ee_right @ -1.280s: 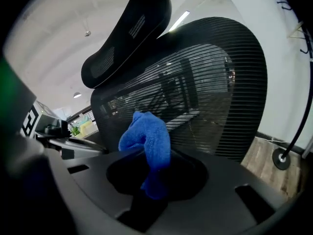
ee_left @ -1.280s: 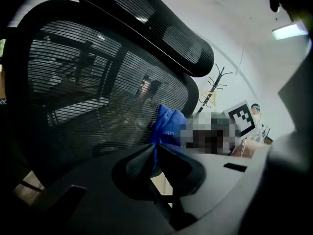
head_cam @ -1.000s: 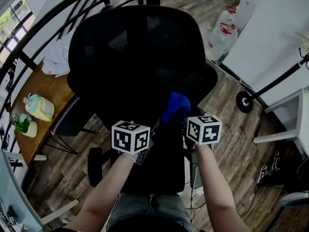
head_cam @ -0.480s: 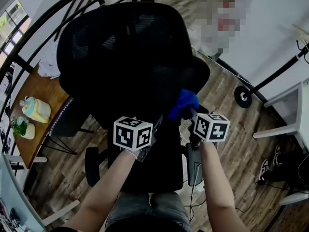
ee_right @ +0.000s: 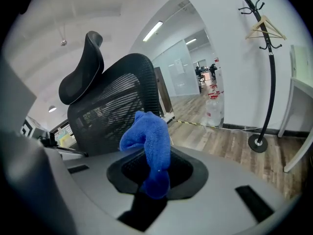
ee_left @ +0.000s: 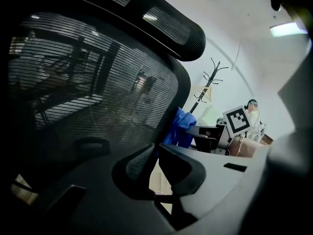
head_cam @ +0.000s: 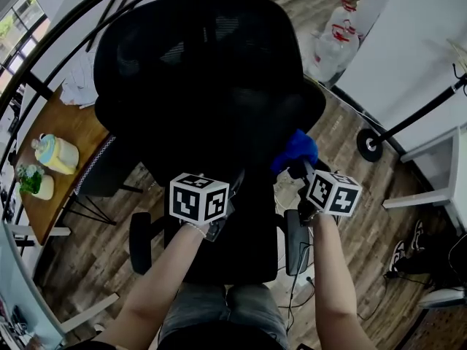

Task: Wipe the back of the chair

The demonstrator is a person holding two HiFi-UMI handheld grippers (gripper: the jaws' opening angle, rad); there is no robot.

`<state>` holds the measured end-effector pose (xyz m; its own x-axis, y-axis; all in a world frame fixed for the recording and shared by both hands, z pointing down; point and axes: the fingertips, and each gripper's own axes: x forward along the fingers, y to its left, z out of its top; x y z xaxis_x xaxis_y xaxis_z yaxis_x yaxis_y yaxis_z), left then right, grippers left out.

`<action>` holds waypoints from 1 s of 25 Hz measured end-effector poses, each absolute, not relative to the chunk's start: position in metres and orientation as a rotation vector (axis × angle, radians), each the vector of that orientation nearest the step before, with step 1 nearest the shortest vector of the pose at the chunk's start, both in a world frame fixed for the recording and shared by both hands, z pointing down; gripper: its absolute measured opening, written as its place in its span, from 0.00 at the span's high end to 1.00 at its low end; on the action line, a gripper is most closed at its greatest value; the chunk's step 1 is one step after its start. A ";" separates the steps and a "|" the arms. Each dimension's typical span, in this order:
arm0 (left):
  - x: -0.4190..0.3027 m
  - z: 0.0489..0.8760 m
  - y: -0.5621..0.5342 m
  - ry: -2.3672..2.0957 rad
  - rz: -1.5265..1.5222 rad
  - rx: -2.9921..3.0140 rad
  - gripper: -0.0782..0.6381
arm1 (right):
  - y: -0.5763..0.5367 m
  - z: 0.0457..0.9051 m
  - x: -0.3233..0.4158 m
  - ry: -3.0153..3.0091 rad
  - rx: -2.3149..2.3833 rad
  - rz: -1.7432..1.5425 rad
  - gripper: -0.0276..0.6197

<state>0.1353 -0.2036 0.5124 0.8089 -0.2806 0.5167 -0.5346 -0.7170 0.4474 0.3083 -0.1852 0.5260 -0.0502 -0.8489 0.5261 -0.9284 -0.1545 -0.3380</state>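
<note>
Clamping a blue cloth point(ee_right: 149, 136), the right gripper point(ee_right: 155, 177) holds it beside the chair back point(head_cam: 197, 64) to wipe; the left gripper point(ee_left: 156, 155) looks closed, empty.

The head view looks steeply down from above the person onto the top and back of the black chair point(head_cam: 197, 71), wooden floor point(head_cam: 365, 217) all round. The left gripper view sits very near the chair's mesh back point(ee_left: 98, 82), facing up along it toward the headrest point(ee_left: 161, 23). The right gripper view stands off the chair's side, facing it about level, a coat stand point(ee_right: 269, 58) at right. All 3 views share the chair and the blue cloth point(head_cam: 295, 150).
</note>
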 end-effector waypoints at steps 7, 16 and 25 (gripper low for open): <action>0.098 0.517 -0.201 -0.663 0.525 2.350 0.84 | -0.170 0.519 0.285 -1.970 2.063 0.957 0.81; 0.028 0.527 -0.205 -0.786 0.485 2.272 0.84 | -0.180 0.525 0.192 -2.094 1.859 0.964 0.81; -0.048 0.548 -0.208 -0.911 0.425 2.153 0.84 | -0.199 0.540 0.069 -2.231 1.575 0.985 0.81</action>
